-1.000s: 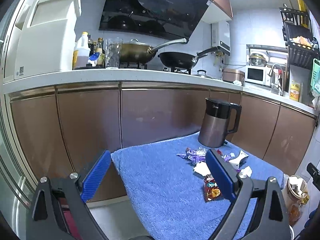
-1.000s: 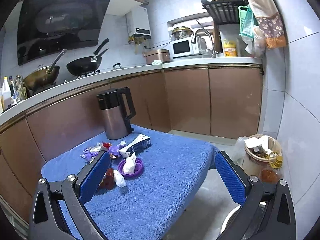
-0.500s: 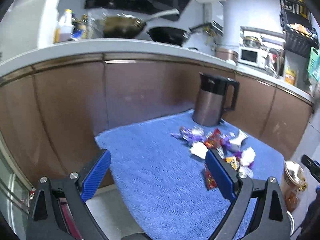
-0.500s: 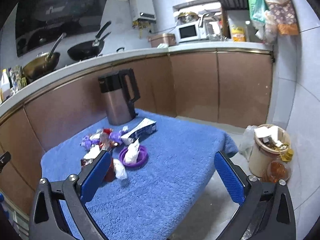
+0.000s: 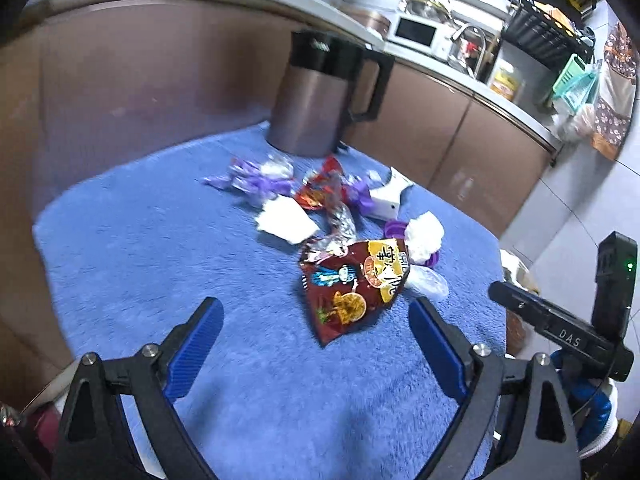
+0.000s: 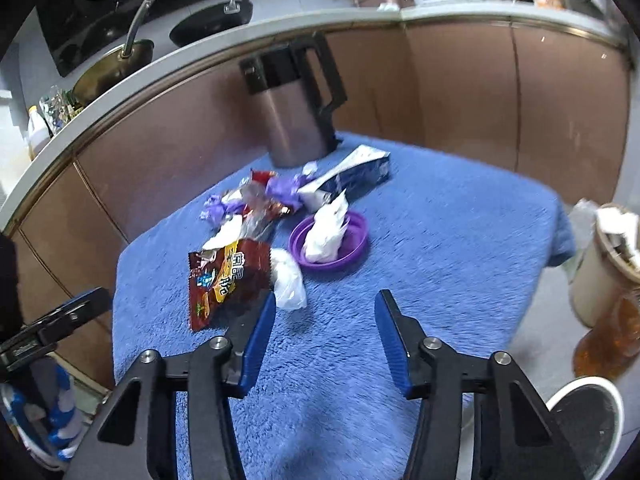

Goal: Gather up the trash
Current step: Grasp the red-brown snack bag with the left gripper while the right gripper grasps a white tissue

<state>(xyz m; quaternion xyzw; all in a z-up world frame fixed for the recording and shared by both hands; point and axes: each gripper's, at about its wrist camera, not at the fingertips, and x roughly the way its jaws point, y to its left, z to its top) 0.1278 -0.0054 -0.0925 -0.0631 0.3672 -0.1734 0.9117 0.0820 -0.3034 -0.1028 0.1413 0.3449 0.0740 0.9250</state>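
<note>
**Kid:** Where is the trash?

**Me:** It lies in a heap on the blue towel (image 5: pixel 168 264) that covers the table; the red snack bag (image 5: pixel 352 284) is the nearest piece, flat on the towel; behind it sit a white paper scrap (image 5: pixel 286 222), some purple wrappers (image 5: pixel 256 178) and a purple lid (image 6: pixel 330 236) with a white tissue (image 6: pixel 326 230) in it.

**Kid:** Why is it all in one spot?

**Me:** I think so that I can pick it piece by piece without going far; the bin (image 6: pixel 612 264) stands on the floor just past the table's edge, so a drop would be a short trip.

**Kid:** What are your fingers doing?

**Me:** My left gripper (image 5: pixel 316 340) has its fingers wide apart, with only towel between them; the red bag lies just ahead of them, not touched; my right gripper (image 6: pixel 326 332) is closing its fingers, but nothing is between them yet; its left finger (image 6: pixel 260 336) is right next to the bag's corner and a clear plastic wrap (image 6: pixel 288 280).

**Kid:** Why do both point down at the bag?

**Me:** I guess because it is the closest and the biggest, so it goes first.

**Kid:** And the kettle (image 5: pixel 316 92)?

**Me:** It stands at the back of the table; it is not trash, so I should keep clear of it.
</note>
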